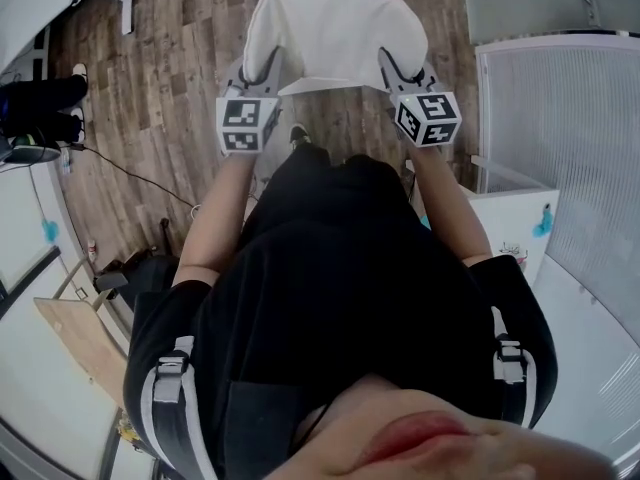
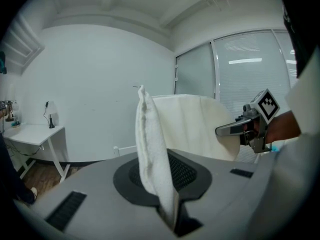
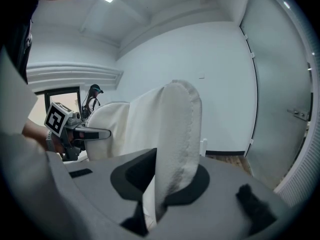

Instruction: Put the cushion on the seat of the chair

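Note:
A white cushion [image 1: 330, 28] hangs over the wooden floor ahead of the person, held by its two near corners. My left gripper [image 1: 262, 76] is shut on its left corner, and my right gripper [image 1: 396, 70] is shut on its right corner. In the left gripper view the cushion's edge [image 2: 152, 149] stands pinched between my jaws [image 2: 170, 216], with the right gripper [image 2: 235, 129] across from it. In the right gripper view the cushion's edge [image 3: 175, 134] rises from my jaws [image 3: 152, 211], and the left gripper [image 3: 95, 133] shows beyond it. I cannot make out a chair seat in any view.
A white desk [image 2: 31, 132] with a small lamp stands by the left wall. Glass panels with blinds [image 2: 250, 69] lie to the right, and a white cabinet [image 1: 512, 218] is close by the person's right side. A dark bag [image 1: 40, 108] and a cable lie on the floor [image 1: 170, 78].

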